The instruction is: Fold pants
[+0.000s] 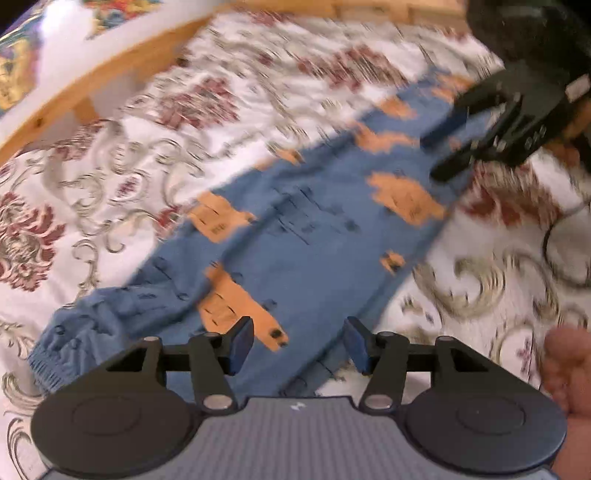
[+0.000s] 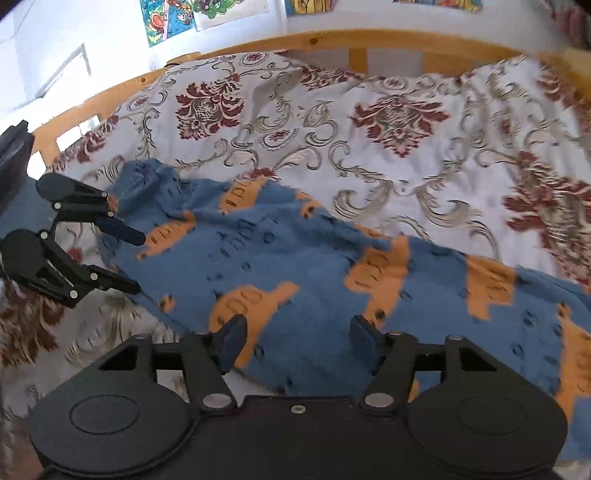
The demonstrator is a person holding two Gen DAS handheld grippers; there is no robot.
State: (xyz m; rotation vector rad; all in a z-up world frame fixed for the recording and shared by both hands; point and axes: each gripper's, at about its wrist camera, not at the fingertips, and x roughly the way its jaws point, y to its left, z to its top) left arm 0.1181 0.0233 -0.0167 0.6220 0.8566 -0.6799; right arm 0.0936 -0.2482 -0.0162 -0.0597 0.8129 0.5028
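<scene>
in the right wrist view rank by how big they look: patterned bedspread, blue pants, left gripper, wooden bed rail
1. patterned bedspread
2. blue pants
3. and 4. wooden bed rail and left gripper: roughly alike; the rail is farther away, so no firm ranking.

A white bedspread (image 2: 424,155) patterned with dark red flowers and grey-green scrolls covers the bed, creased in places. A light wooden bed frame (image 2: 295,38) with upright slats runs along its far edge. Behind it stands a white wall (image 2: 44,40) hung with bright cartoon posters (image 2: 173,16). A dark cable (image 1: 554,251) loops across the bedspread in the left wrist view.
</scene>
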